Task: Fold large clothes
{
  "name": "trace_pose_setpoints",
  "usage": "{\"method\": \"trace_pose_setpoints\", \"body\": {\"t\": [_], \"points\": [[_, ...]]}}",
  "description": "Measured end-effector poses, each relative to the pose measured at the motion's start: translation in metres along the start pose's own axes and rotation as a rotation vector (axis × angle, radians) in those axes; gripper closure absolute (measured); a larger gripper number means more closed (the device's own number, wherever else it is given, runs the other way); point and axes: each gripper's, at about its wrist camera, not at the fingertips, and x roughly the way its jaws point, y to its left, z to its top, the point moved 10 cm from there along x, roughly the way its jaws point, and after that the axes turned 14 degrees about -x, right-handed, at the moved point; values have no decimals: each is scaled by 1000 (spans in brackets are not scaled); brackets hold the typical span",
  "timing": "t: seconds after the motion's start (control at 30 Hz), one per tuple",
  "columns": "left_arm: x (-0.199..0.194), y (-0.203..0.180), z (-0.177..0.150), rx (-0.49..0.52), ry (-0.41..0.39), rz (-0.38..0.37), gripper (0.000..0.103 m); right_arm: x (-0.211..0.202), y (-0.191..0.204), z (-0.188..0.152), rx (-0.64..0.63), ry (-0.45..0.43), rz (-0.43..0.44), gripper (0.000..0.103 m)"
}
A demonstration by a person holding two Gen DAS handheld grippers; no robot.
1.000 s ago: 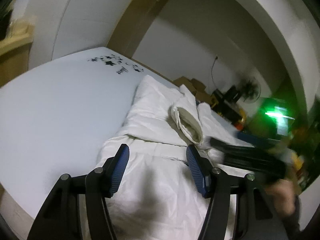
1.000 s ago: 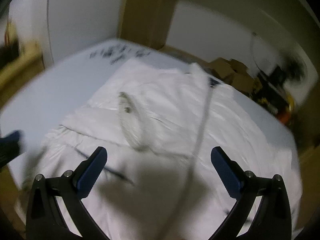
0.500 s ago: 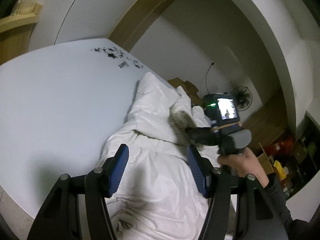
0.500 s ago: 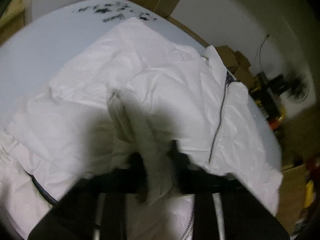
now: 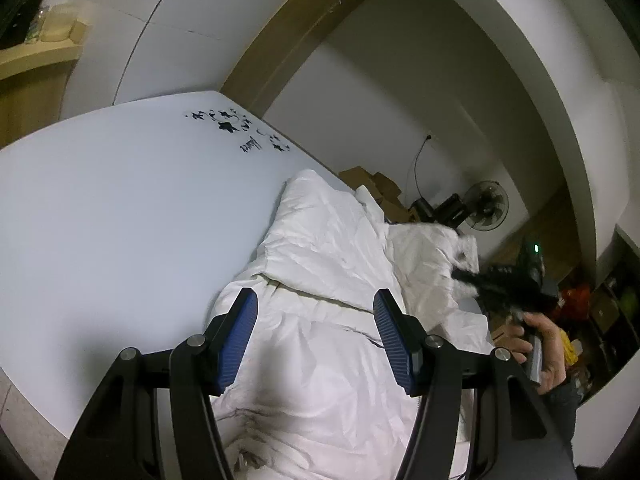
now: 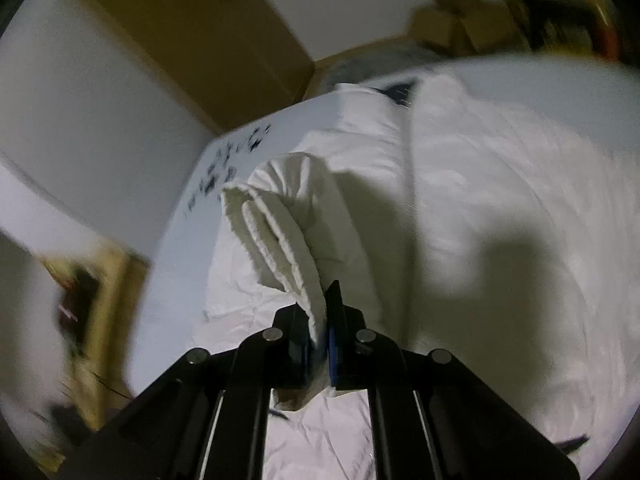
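White tabletop (image 5: 120,216) carried the white jacket (image 5: 320,256), spread along its right side. My right gripper (image 6: 318,334) was closing hard on the ribbed cuff (image 6: 280,236), fabric pinched between the pads; my left gripper (image 5: 316,338) hovered half apart over the body, nothing between its pads. Judgement: carry the sleeve flat across, keeping the pinch deep. My right view alone showed the clamp; my left alone showed my hand (image 5: 540,350) and a fan (image 5: 486,206).
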Motion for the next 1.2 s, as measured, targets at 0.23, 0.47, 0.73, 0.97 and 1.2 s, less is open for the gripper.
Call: {"method": "trace_pose_setpoints", "body": {"t": [0.23,0.47,0.73,0.97,1.2], "points": [[21,-20,-16,35,53,17,42,12,-108,-31,303,2,65,96],[39,-45,-37,106,115,53,42,15,-165,-74,468,22,170,82],[61,-98,-74,189,188,15,42,-188,-228,-81,408,-383,57,23],[76,-132,-108,228,241,-9,42,-262,-387,-177,807,-431,-221,22],[74,-130,-105,231,231,26,42,-221,-430,-166,953,-465,-35,30]]}}
